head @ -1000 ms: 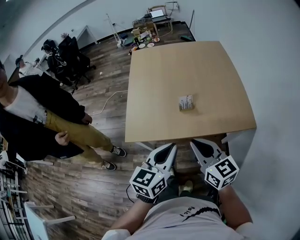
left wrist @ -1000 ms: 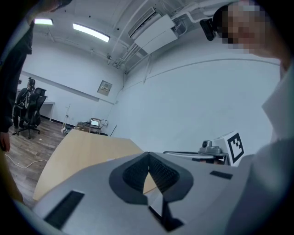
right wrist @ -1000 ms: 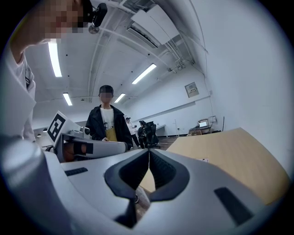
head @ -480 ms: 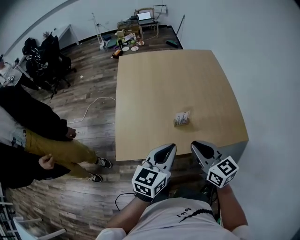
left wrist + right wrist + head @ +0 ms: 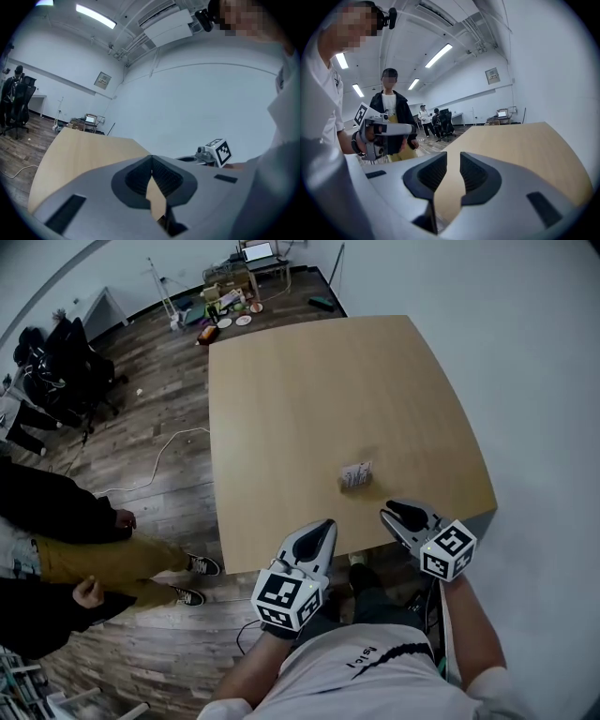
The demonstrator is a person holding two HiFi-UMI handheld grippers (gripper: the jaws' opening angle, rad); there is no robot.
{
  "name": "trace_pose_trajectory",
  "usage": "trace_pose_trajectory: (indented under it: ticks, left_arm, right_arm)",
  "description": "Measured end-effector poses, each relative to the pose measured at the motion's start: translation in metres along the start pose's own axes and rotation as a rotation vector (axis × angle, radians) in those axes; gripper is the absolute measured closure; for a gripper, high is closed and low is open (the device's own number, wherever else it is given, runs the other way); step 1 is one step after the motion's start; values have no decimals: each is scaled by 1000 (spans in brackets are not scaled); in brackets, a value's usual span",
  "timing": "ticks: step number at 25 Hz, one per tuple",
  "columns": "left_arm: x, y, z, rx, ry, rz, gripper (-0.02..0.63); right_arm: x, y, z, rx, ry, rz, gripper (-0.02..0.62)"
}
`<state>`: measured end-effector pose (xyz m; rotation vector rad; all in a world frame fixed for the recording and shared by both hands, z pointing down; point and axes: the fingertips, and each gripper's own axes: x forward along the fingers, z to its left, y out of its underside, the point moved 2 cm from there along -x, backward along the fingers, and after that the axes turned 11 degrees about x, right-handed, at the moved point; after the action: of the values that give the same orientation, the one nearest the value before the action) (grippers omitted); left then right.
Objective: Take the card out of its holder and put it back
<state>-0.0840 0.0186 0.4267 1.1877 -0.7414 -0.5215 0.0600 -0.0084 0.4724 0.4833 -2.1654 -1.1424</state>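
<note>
A small card holder [image 5: 356,475] with a card in it stands on the wooden table [image 5: 281,409], near the front edge. My left gripper [image 5: 322,527] hovers at that edge, left of the holder; in the left gripper view its fingertips [image 5: 151,159] meet, so it is shut and holds nothing. My right gripper [image 5: 396,513] is just right of and below the holder. Its jaws [image 5: 453,164] are opening, with a narrow gap and nothing between them. The holder shows in neither gripper view.
A person in yellow trousers [image 5: 103,559] stands on the wood floor left of the table. Office chairs [image 5: 56,371] and a low desk with a laptop [image 5: 255,253] sit at the far end. A white cable [image 5: 159,460] lies on the floor. A white wall runs along the right.
Both grippers have come forward to the table's front edge, and the card holder now lies closer to them. The standing person has slid toward the left edge of the head view.
</note>
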Motion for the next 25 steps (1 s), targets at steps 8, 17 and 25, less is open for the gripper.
trace_pose_trajectory:
  ticks: [8,17,25]
  left_arm:
    - [32,11,21,-18,-71,60,594]
    - [65,24,32,-45,-151,138,594]
    - [77,39,38,-62,-213,171,594]
  right_arm:
    - [42,22,-63,-5,-75,143,511]
    - [89,63,-120,-94,-197,346,488]
    - [130,92,-134,-166,-337,442,471]
